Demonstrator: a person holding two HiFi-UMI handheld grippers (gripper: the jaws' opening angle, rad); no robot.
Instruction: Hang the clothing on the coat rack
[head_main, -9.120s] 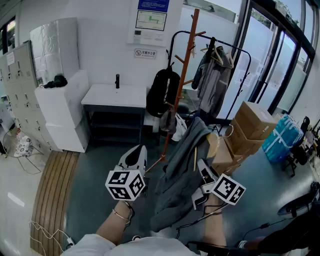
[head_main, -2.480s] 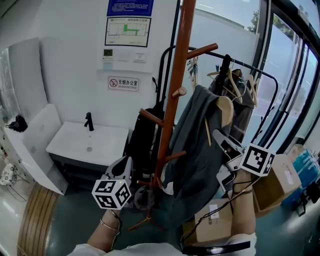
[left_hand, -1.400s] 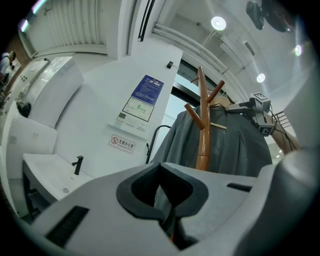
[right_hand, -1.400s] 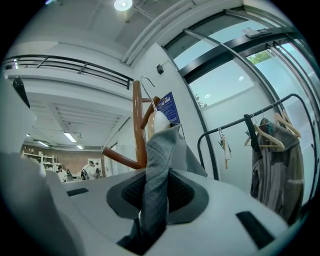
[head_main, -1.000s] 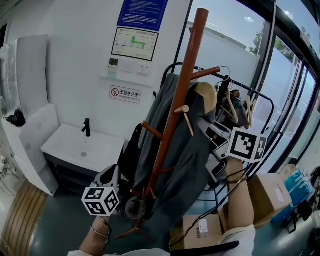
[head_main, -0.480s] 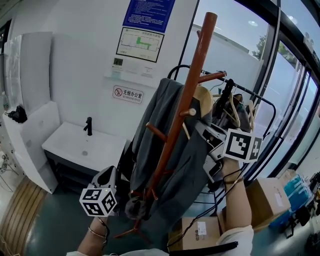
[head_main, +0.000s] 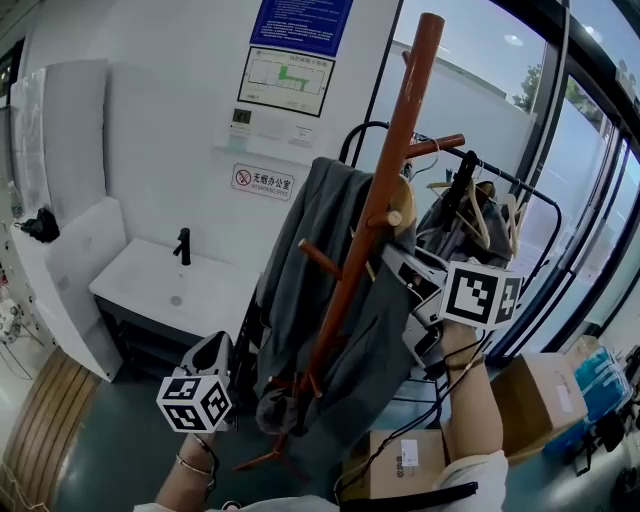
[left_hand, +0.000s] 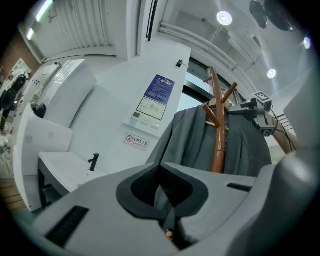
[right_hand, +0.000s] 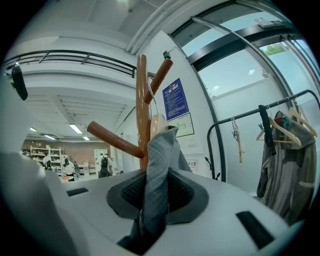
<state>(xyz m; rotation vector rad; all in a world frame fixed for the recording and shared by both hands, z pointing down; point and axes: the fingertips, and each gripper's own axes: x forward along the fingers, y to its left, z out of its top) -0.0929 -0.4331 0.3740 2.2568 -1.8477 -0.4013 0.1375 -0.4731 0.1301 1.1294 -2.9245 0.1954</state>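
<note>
Grey jacket (head_main: 325, 280) on wooden hanger (head_main: 406, 190) drapes against the coat rack (head_main: 395, 150) pole, beside its upper pegs. Right gripper (right_hand: 150, 210) fingers clamped on a fold of jacket fabric. Left gripper (left_hand: 167, 222) low beside rack, fingers together, empty.

Head view and both gripper views, all close on coat rack (head_main: 410, 110)

The coat rack (head_main: 398, 120) stands on the dark floor (head_main: 115, 440); grey jacket (head_main: 320, 250) drapes against its pole; cardboard box (head_main: 400, 455) nearby.
</note>
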